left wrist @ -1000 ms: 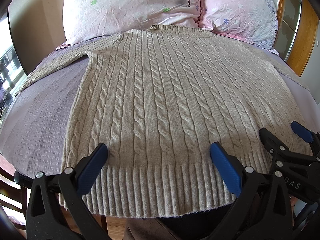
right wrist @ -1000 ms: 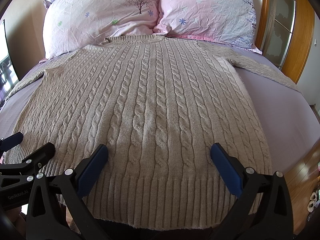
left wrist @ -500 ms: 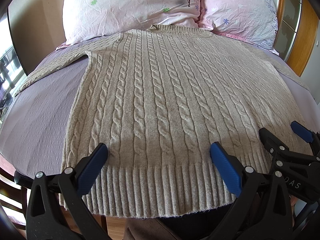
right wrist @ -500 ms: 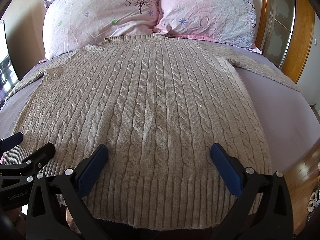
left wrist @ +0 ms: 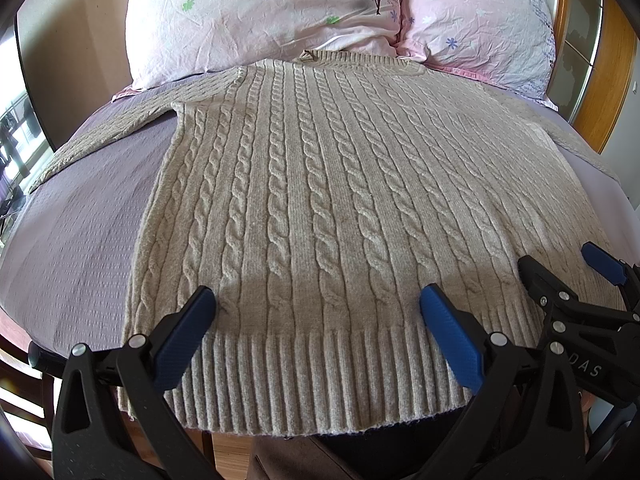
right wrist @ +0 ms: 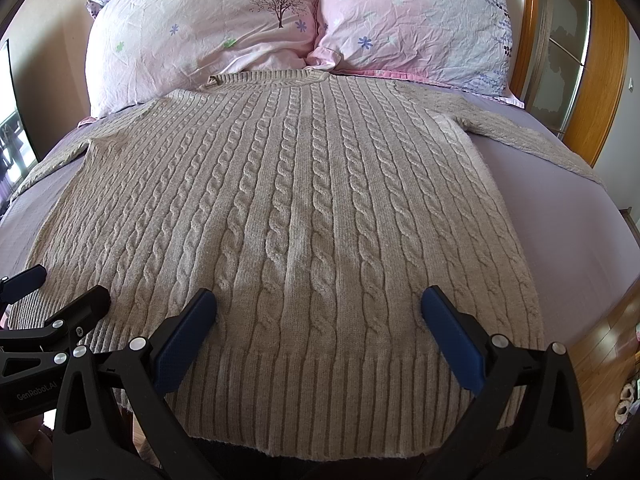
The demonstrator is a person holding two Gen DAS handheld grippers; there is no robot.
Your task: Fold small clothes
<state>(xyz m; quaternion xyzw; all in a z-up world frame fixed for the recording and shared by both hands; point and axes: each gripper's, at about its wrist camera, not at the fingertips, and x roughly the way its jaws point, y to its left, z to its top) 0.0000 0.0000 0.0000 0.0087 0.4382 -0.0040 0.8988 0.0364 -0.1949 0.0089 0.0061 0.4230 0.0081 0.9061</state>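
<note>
Hovering side by side over the ribbed hem, the left gripper [left wrist: 316, 300] and the right gripper [right wrist: 318, 300] are both standing with jaws spread wide, gripping nothing. Their blue pads [left wrist: 182, 344] are angling outward above the knit (whether they touch it cannot be told). Beyond them, the beige cable-knit sweater [left wrist: 340, 184] is lying flat and unfolded on the lilac bedsheet [left wrist: 80, 240], hem overhanging the near edge of the bed, sleeves spreading to both sides. Farthest back, its collar is resting against two pink floral pillows [right wrist: 208, 40].
</note>
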